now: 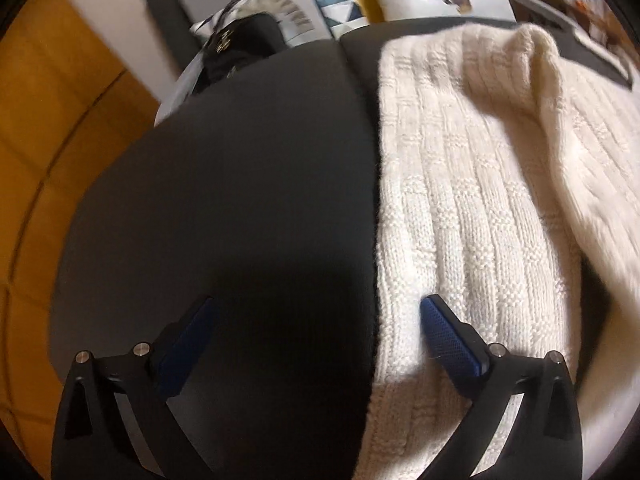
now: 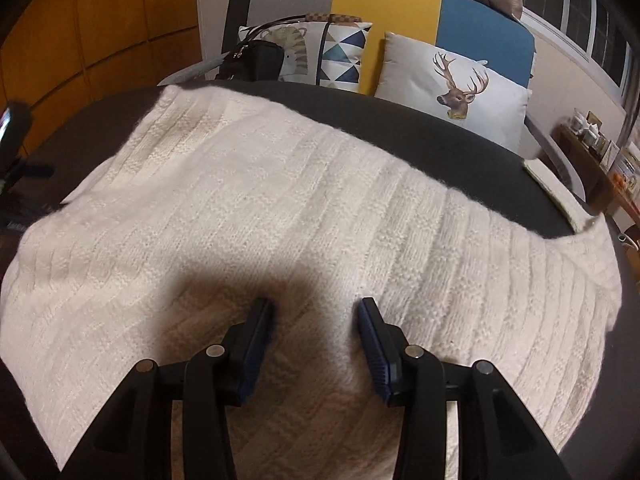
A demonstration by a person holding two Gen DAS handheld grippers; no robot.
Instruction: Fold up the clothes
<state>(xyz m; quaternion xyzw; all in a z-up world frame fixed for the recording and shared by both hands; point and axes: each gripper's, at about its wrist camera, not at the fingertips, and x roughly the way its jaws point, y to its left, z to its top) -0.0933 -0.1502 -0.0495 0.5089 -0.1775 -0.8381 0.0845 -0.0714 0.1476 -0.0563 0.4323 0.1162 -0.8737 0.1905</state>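
Observation:
A cream cable-knit sweater (image 1: 460, 200) lies spread flat on a dark grey padded surface (image 1: 240, 160), with one part folded over at the upper right. My left gripper (image 1: 318, 300) is wide open above the sweater's left edge: its right finger hangs over the knit, its left finger over bare surface, and nothing is between them. In the right wrist view the sweater (image 2: 280, 200) fills most of the frame. My right gripper (image 2: 316, 306) hovers low over the sweater's middle with its jaws apart; the knit lies under and between the pads, which do not press on it.
Patterned cushions line the back, among them a deer cushion (image 2: 456, 88) and a triangle-print one (image 2: 344, 56). A black bag (image 2: 252, 60) sits at the far left. A small cream item (image 2: 552, 184) lies at the surface's right edge. Orange wood panels (image 1: 60, 120) stand on the left.

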